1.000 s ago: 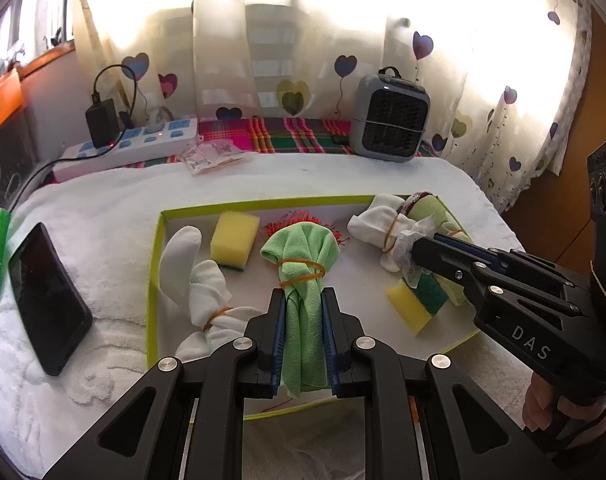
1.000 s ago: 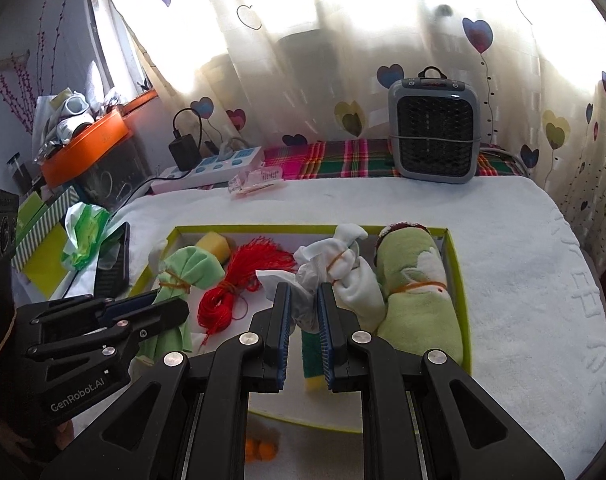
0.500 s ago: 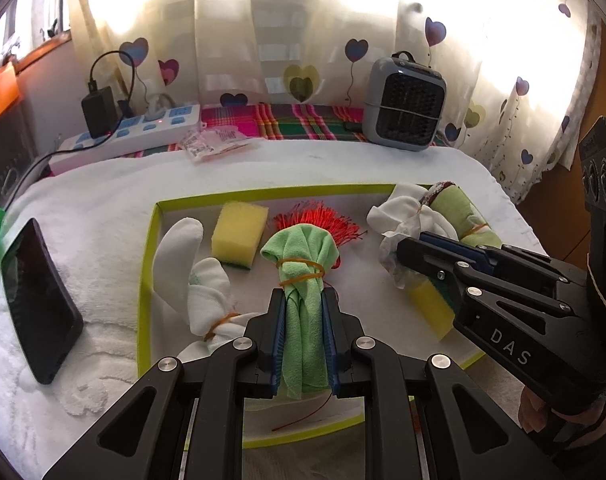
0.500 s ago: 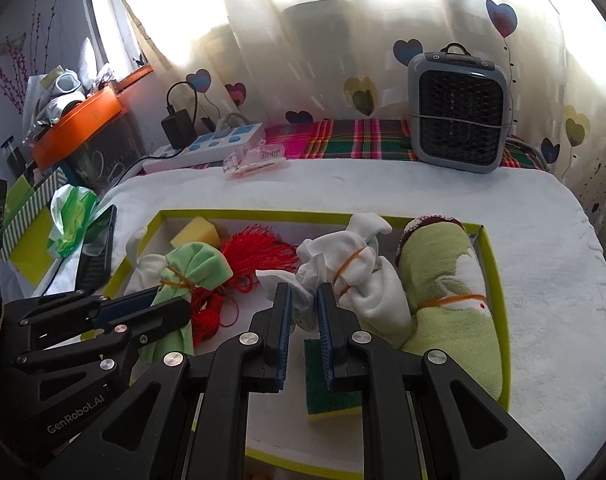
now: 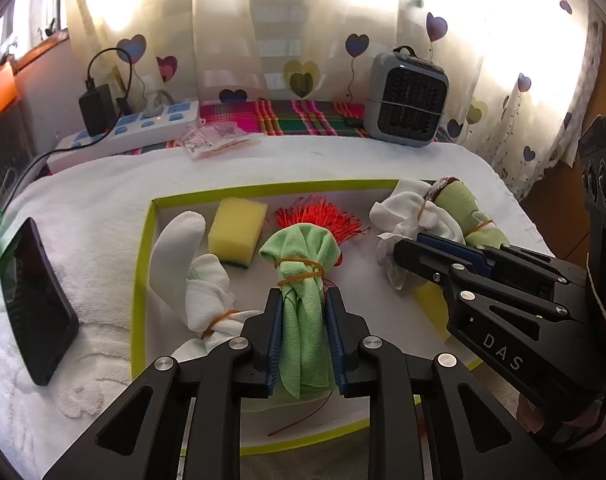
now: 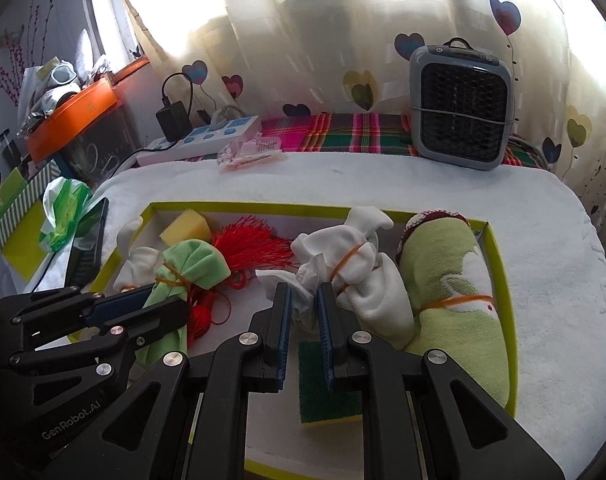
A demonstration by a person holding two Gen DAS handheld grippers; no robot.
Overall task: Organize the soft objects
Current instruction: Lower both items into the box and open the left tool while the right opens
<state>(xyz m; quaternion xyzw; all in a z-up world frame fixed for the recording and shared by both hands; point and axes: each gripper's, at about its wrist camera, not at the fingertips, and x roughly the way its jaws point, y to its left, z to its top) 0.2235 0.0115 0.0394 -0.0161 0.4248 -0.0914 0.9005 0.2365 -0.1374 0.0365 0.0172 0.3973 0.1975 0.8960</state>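
A shallow white tray with a lime-green rim (image 5: 143, 240) (image 6: 499, 280) lies on a white towel. My left gripper (image 5: 303, 304) is shut on a green cloth bundle (image 5: 303, 264) tied with a rubber band; it also shows in the right wrist view (image 6: 191, 264). My right gripper (image 6: 303, 300) is shut on a thin white tissue (image 6: 307, 280) beside a white cloth bundle (image 6: 351, 256). In the tray also lie a white sock bundle (image 5: 199, 280), a yellow sponge (image 5: 239, 228), a red tassel (image 5: 323, 216), a rolled green towel (image 6: 455, 288) and a green-backed sponge (image 6: 327, 384).
A black phone (image 5: 35, 300) lies left of the tray on the towel. A grey heater (image 5: 407, 100), a power strip (image 5: 135, 128) and a small packet (image 5: 215, 140) stand at the back. A green plastic bag (image 6: 63, 208) is at the far left.
Both grippers have moved forward over the tray while still holding their cloth; the tray and its contents look nearer and larger. The right gripper's jaws look slightly wider around the tissue.
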